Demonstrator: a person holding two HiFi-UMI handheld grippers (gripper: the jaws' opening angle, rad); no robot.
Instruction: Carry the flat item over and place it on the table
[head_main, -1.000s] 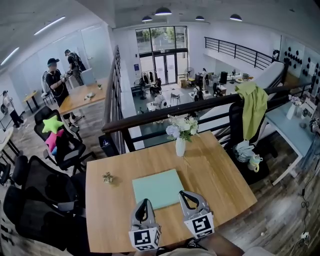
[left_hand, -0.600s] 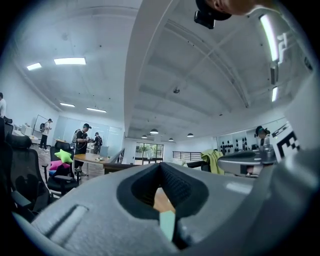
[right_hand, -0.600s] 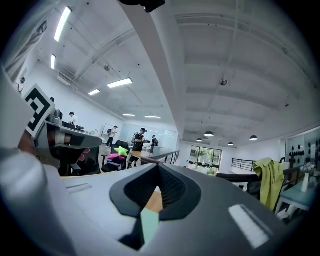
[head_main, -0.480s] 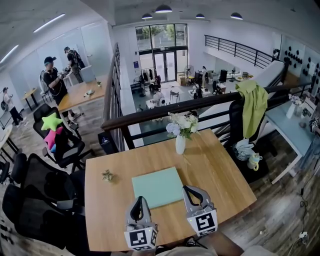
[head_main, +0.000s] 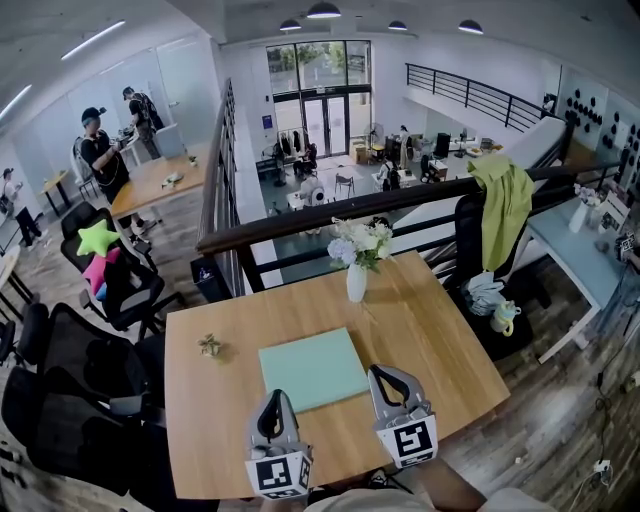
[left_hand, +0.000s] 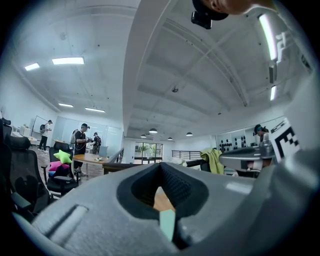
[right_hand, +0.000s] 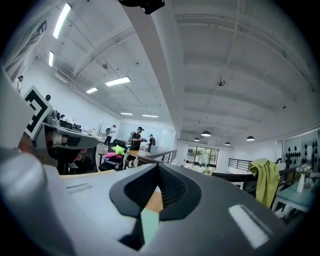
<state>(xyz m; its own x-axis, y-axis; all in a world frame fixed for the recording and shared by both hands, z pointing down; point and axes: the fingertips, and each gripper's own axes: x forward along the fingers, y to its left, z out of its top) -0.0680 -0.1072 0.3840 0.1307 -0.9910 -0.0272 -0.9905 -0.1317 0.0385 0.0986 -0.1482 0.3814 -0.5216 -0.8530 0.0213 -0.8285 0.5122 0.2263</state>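
The flat item is a mint-green panel (head_main: 312, 368) lying level on the wooden table (head_main: 440, 340), near its front edge. My left gripper (head_main: 274, 398) is shut, its tips over the panel's near left corner. My right gripper (head_main: 381, 373) is also shut, at the near right corner. Whether either one touches the panel I cannot tell. In the left gripper view the closed jaws (left_hand: 162, 200) leave a hole, through which show a sliver of green panel (left_hand: 167, 226) and table wood. The right gripper view shows its shut jaws (right_hand: 156, 197) and the same green sliver (right_hand: 148, 223).
A white vase of flowers (head_main: 356, 280) stands at the table's far edge, and a small trinket (head_main: 210, 346) lies at its left side. A dark railing (head_main: 300, 225) runs behind the table. Black office chairs (head_main: 70, 400) crowd the left, and a green cloth (head_main: 505, 205) hangs at the right.
The left gripper has slid a little to the left along the panel's near edge and the right one slightly to the right. The panel has stayed where it was, and both grippers stay shut.
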